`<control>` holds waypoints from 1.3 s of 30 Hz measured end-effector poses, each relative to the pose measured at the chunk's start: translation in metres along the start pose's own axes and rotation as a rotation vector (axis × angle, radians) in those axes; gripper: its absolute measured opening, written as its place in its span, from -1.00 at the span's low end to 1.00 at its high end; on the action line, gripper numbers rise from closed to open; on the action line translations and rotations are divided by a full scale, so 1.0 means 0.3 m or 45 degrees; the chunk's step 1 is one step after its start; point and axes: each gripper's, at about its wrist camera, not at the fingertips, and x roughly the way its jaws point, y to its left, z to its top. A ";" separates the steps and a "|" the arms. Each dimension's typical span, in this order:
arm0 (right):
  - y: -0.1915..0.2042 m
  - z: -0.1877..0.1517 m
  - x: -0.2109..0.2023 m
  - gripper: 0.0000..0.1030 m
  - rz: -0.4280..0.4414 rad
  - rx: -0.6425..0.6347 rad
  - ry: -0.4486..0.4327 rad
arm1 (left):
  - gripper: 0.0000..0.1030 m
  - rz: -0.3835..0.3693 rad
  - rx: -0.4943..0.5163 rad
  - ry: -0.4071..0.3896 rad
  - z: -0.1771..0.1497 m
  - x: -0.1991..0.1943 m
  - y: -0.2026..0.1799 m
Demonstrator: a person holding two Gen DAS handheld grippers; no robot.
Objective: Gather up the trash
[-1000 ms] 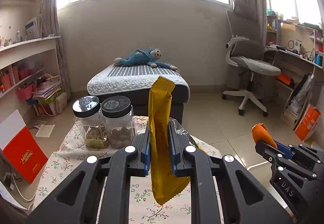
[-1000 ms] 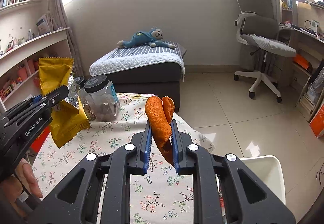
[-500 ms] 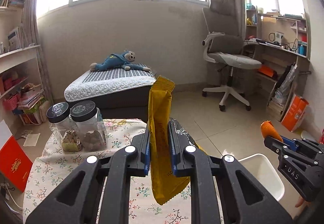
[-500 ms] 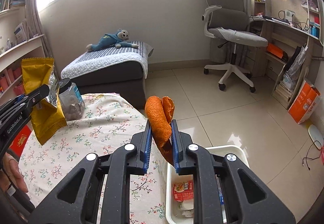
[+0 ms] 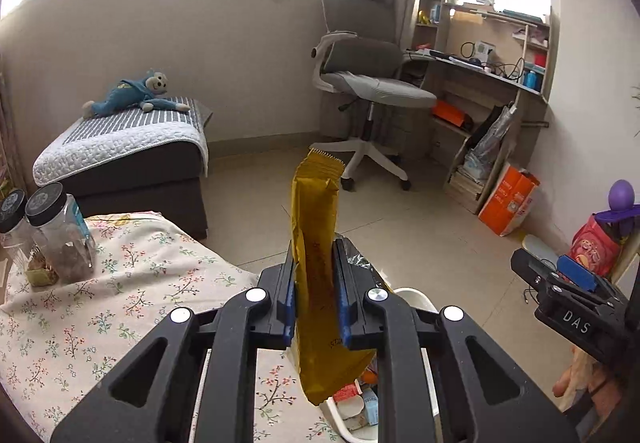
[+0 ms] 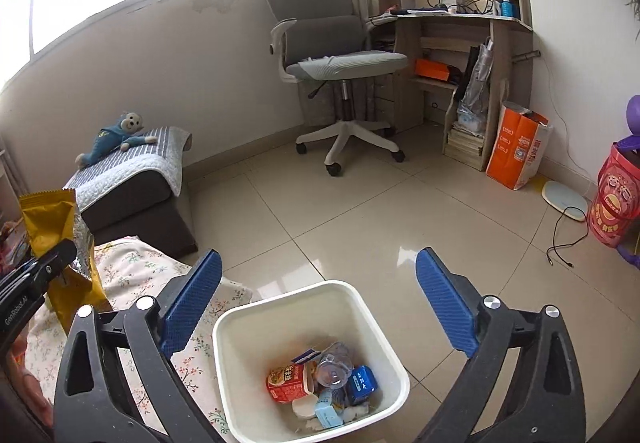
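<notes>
My left gripper (image 5: 314, 267) is shut on a tall yellow snack wrapper (image 5: 316, 211), which stands upright between the pads above the table's right edge. Below it the white trash bin (image 5: 408, 293) partly shows. In the right wrist view my right gripper (image 6: 318, 259) hangs over the white bin (image 6: 240, 323); its jaws are opening wide and nothing is between them. In the bin lie a red carton (image 6: 286, 383), a clear plastic bottle (image 6: 334, 365) and small blue cartons. At the left of that view are the yellow wrapper (image 6: 52, 219) and left gripper (image 6: 48, 263).
The floral-clothed table (image 5: 120, 303) carries two black-lidded jars (image 5: 60, 235). Beyond are a dark ottoman (image 5: 120, 171) with a blue plush toy, a grey office chair (image 6: 340, 63), a desk, an orange bag (image 6: 516, 147) and a cable on the tiled floor.
Both grippers swung right, from over the table to over the bin. The right jaws went from shut on an orange peel to wide open, and the peel is gone from them. The left still grips the wrapper.
</notes>
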 end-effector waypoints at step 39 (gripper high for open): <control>0.357 -0.008 -0.286 0.86 0.165 -0.102 -0.311 | 0.87 0.393 -0.082 -0.299 0.064 -0.393 0.297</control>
